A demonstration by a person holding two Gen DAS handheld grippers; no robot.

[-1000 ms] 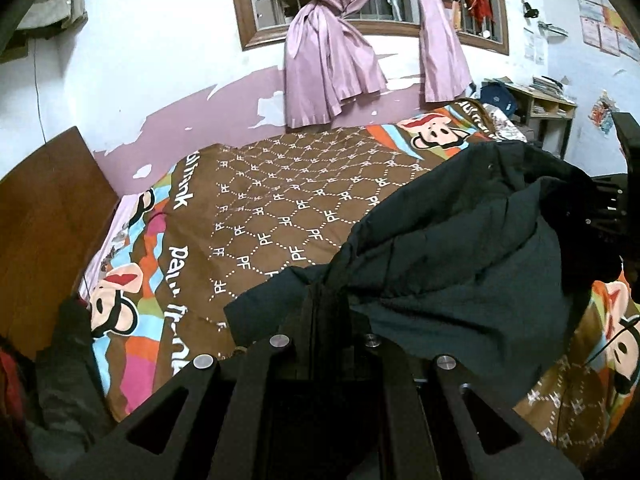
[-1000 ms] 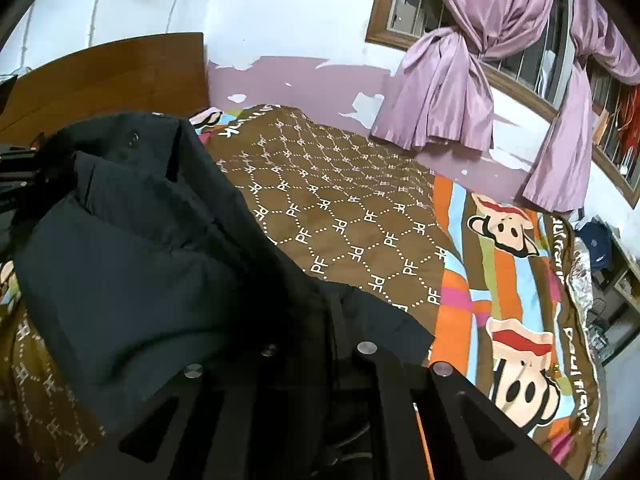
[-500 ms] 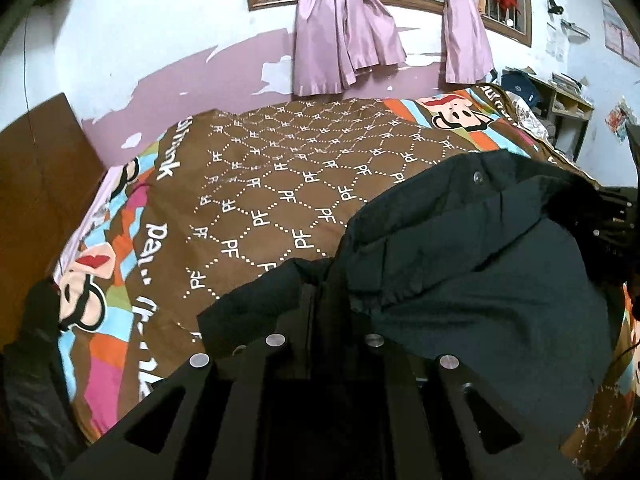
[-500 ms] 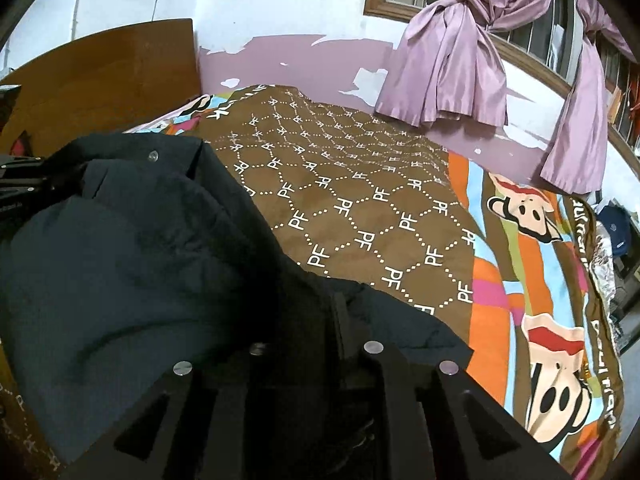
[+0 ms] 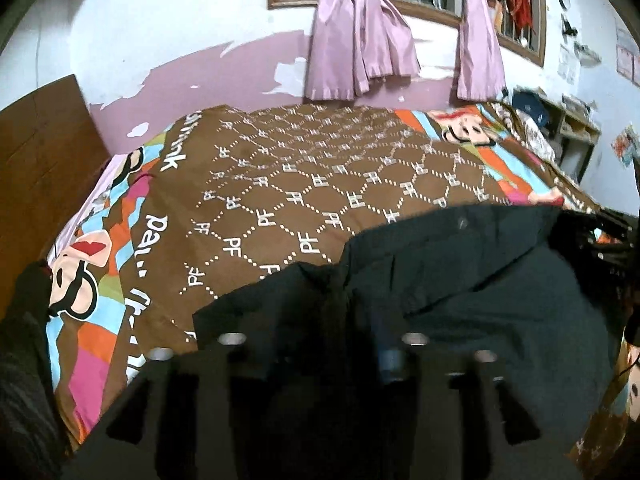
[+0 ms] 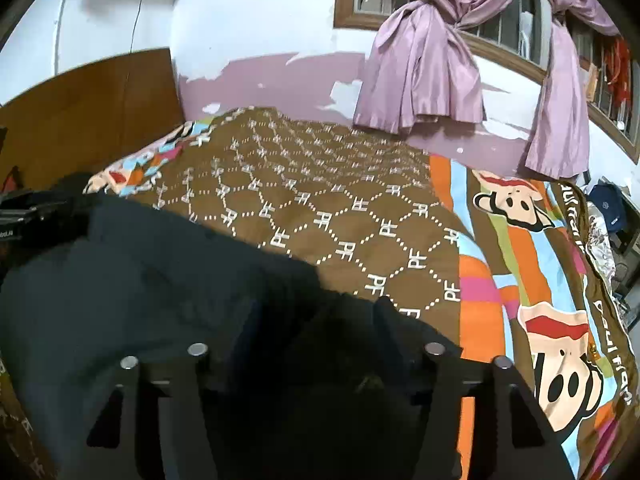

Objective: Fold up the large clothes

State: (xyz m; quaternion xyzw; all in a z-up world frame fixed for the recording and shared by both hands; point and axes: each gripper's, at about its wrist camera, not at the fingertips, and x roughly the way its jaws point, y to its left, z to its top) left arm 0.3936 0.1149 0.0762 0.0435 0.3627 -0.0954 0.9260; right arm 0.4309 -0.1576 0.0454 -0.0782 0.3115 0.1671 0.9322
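A large dark jacket (image 5: pixel 480 288) lies bunched on the near part of the brown patterned bedcover (image 5: pixel 300 184), with a flap reaching left. My left gripper (image 5: pixel 324 320) sits low over its near edge. Its jaws are opening, the dark cloth lies loose between them and the pads are off it. In the right wrist view the same jacket (image 6: pixel 140 280) fills the lower left of the bedcover (image 6: pixel 320 200). My right gripper (image 6: pixel 316 320) is over its near edge, jaws also opening, with slack fabric between the fingers. Each gripper's dark body shows at the far side of the other's view.
A wooden headboard (image 5: pixel 40 160) stands at the bed's left end. Tied pink curtains (image 5: pixel 356 48) hang below a window on the far wall. A shelf with clutter (image 5: pixel 572 124) stands at the right. Dark clothing (image 5: pixel 24 340) is heaped beside the bed's left corner.
Both grippers came down toward the bed and their jaws went from shut on the jacket to spread apart. The jacket has sunk and now rests flatter on the cover.
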